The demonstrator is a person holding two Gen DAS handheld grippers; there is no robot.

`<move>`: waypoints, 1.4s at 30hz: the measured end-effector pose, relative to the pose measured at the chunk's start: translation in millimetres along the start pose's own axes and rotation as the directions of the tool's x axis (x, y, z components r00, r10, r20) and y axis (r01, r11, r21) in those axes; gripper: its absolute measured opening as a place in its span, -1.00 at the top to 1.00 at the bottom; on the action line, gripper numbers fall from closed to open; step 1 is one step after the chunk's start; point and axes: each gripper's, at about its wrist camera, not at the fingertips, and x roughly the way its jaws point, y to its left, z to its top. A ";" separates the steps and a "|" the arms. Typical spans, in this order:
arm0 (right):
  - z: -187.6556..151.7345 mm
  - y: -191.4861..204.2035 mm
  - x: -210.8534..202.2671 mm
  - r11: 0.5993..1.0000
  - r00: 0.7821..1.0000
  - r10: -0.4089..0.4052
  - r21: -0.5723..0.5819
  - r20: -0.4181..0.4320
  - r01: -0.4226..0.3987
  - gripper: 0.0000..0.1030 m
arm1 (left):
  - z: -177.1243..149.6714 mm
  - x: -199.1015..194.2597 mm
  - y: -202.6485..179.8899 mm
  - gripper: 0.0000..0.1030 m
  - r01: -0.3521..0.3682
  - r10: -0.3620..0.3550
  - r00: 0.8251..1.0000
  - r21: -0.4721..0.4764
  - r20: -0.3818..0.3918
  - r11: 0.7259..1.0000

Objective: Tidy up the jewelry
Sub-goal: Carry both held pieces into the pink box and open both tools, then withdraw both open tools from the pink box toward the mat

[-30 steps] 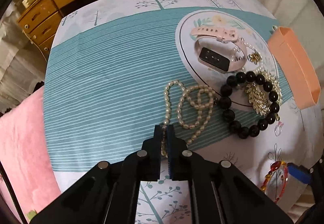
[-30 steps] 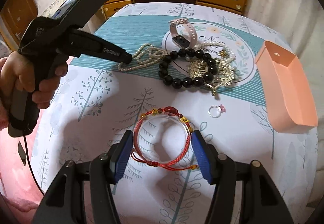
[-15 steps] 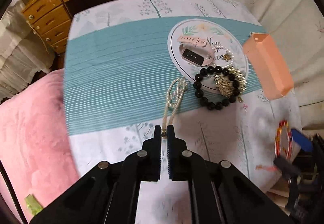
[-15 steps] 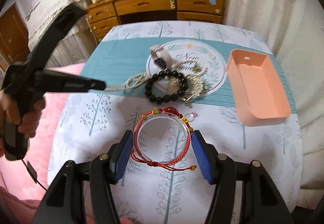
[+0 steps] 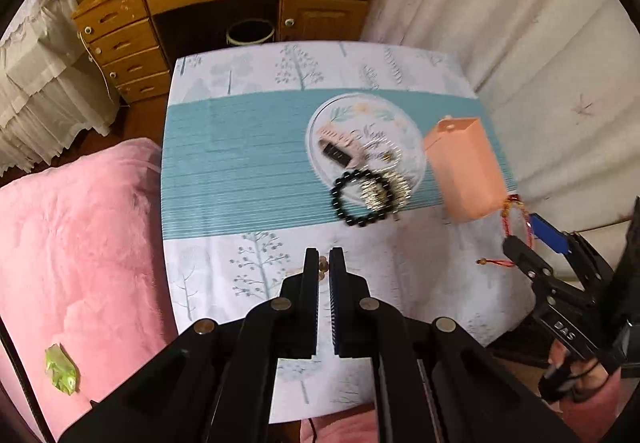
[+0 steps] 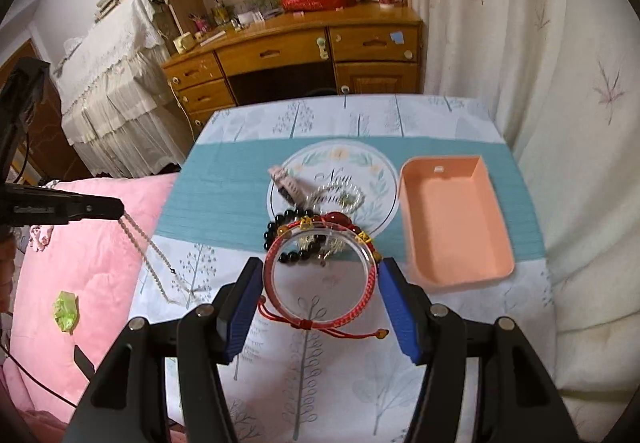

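My left gripper (image 5: 323,262) is shut on the pearl necklace (image 6: 148,251), which hangs from its tips well above the table; it shows at the left of the right wrist view (image 6: 116,209). My right gripper (image 6: 320,281) is shut on a red cord bangle (image 6: 320,275) and holds it in the air; the bangle also shows in the left wrist view (image 5: 516,219). The orange tray (image 6: 456,219) stands empty at the table's right. A black bead bracelet (image 5: 360,199), a pink watch (image 5: 340,147) and a gold chain (image 5: 386,191) lie on the round emblem.
A table with a tree-print and teal-striped cloth (image 5: 240,163). A pink blanket (image 5: 80,243) with a green scrap (image 5: 62,369) lies left. A wooden desk (image 6: 304,55) stands beyond, a curtain (image 6: 540,43) to the right.
Both grippers have risen and pulled back from the table. The pearl necklace has lifted off the cloth and now dangles from my left gripper. The bangle stays in my right gripper.
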 end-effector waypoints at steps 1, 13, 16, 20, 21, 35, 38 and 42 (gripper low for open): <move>4.0 -5.6 -3.9 1.000 1.000 0.015 -0.008 0.005 -0.015 -0.16 | 1.0 -4.4 -4.9 0.95 -0.002 0.002 1.000 -0.002 0.005 1.000; 37.4 -72.2 -17.5 0.992 0.993 0.110 -0.074 0.043 -0.107 -0.16 | 48.8 -58.8 -100.5 0.95 0.040 -0.034 0.990 -0.040 0.136 0.998; 40.2 -89.4 -16.3 0.989 0.993 0.111 -0.102 0.039 -0.107 -0.16 | 64.7 -63.2 -128.2 0.95 0.049 -0.043 0.984 -0.029 0.171 0.998; 40.7 -107.9 -8.8 0.982 0.989 0.149 -0.116 0.014 -0.147 -0.16 | 83.1 -63.3 -163.8 0.95 0.093 -0.088 0.976 -0.015 0.200 0.996; 40.8 -112.5 -5.4 0.981 0.988 0.157 -0.119 0.003 -0.156 -0.16 | 87.2 -62.2 -170.8 0.95 0.103 -0.099 0.974 -0.010 0.202 0.995; 14.5 -179.7 27.6 0.976 0.965 0.217 0.009 -0.147 -0.218 -0.16 | 111.5 35.0 -258.4 0.32 0.172 -0.175 0.980 0.036 0.093 0.984; 2.9 -191.1 32.4 0.975 0.956 0.224 0.051 -0.192 -0.218 -0.16 | 104.7 81.2 -253.0 0.22 0.139 -0.143 0.988 -0.064 -0.053 0.988; -3.4 -197.9 29.9 0.976 0.956 0.218 0.056 -0.196 -0.211 -0.16 | 88.3 103.7 -236.3 0.11 0.086 -0.101 0.988 -0.130 -0.119 0.988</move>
